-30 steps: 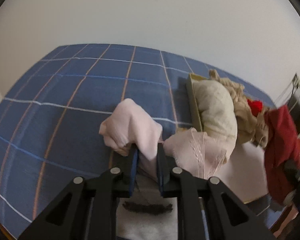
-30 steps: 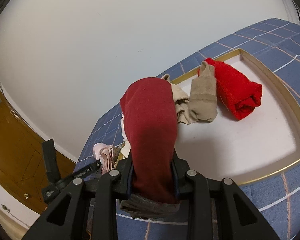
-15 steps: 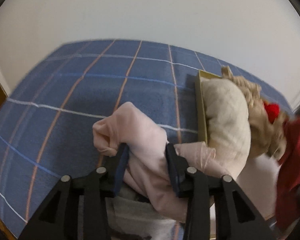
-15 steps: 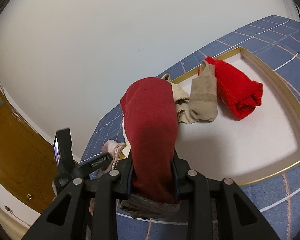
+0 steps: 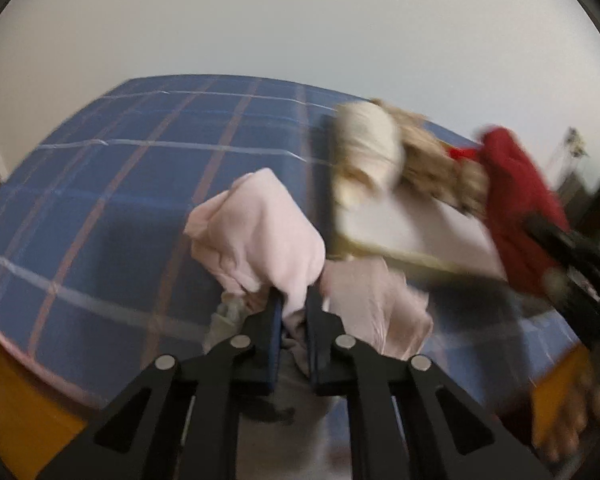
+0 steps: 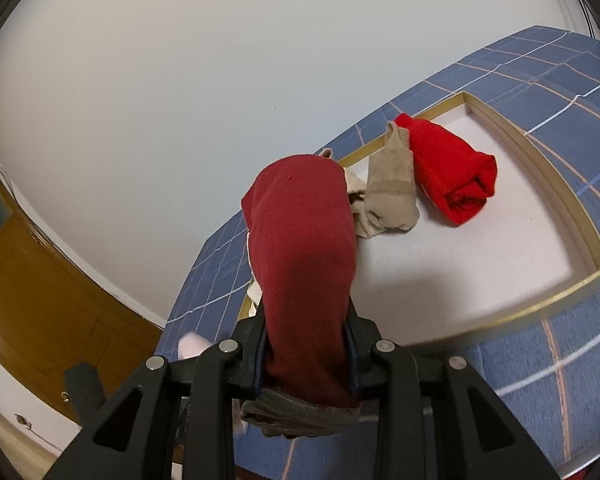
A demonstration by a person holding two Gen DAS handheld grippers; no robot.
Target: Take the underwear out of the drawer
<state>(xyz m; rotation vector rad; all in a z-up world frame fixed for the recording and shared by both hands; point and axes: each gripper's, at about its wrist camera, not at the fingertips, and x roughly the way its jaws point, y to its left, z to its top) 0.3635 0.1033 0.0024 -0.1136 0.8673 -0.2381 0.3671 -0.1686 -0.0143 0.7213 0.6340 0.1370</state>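
Jaws of my left gripper (image 5: 293,322) have re-clamped the pink underwear (image 5: 260,232) and carried it clear of the drawer (image 5: 400,254), while my right gripper (image 6: 306,354) keeps pinching the maroon pair (image 6: 300,248) above it.

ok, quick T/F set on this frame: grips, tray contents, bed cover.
1. The left gripper is shut on the pink garment. True.
2. The right gripper is empty. False: it is shut on the dark red garment.
3. A bright red roll lies in the tray. True.
4. The tray is empty. False: the red roll and beige socks lie in it.
5. The bed cover is plain green. False: blue plaid.
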